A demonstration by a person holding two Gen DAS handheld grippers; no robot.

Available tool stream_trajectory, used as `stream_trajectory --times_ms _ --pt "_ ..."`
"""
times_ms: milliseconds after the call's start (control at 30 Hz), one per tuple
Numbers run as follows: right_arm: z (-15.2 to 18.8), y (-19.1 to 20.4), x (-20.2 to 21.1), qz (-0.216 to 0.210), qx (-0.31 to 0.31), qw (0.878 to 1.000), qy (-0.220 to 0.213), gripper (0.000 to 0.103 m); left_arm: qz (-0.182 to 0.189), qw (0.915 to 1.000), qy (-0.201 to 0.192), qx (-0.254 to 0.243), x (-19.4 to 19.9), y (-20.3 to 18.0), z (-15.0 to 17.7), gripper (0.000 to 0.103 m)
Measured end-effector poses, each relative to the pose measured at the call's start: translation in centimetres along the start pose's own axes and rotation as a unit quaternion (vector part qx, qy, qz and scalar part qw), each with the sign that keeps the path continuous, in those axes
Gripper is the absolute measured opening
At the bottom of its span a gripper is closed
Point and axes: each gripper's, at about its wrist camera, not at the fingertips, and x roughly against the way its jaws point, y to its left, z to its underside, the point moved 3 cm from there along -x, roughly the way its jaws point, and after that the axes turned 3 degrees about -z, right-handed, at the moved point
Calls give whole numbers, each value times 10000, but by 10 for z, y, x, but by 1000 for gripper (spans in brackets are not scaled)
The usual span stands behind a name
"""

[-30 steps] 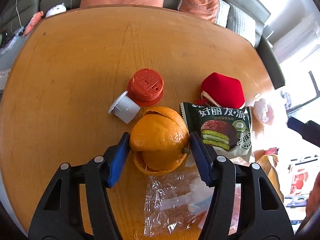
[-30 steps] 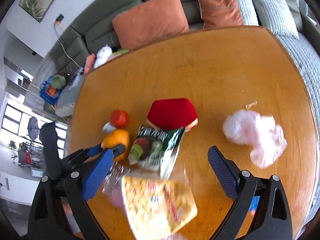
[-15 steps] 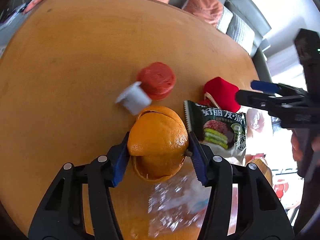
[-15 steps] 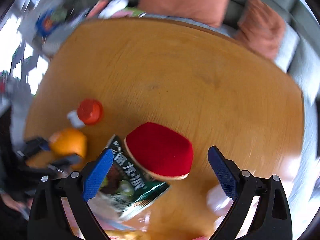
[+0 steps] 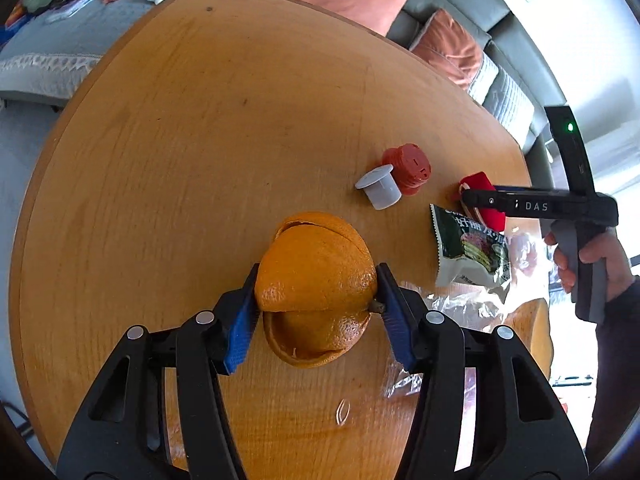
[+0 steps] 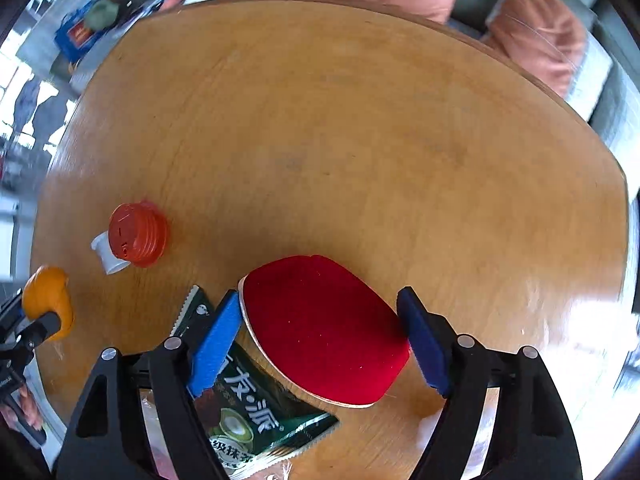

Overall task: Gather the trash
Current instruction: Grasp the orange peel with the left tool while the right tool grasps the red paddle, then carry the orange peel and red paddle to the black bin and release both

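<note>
The right gripper [image 6: 316,336] points straight down over the red velvet box with a pale rim [image 6: 320,328] on the round wooden table [image 6: 340,140]; its jaws are closing, box between them, long axis slanting across. The left gripper [image 5: 316,312] clamps the orange peel shell [image 5: 316,284].

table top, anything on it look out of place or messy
Yes. It is strewn with litter: an orange peel clamped in the left gripper, a green snack wrapper, crinkled clear plastic, and a red cap beside a small white cup on its side. The right gripper is closing around a red velvet box.
</note>
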Motion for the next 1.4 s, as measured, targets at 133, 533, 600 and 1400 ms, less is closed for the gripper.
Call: stream_trajectory --times_ms 133,533,600,1400 --pt "18 -1 37 -254 -358 9974 -571 75 120 9998 -151 11 14 0 3 54" --pt "18 140 133 -1058 454 9846 -1316 75 76 9982 -580 101 72 35 33 54" --pt "21 172 131 -1193 632 9824 -1289 75 -17 9977 -643 195 84 55 43 54" --pt "72 535 47 -2222 2573 9404 -68 75 -1415 9645 -807 2080 180 321 161 54"
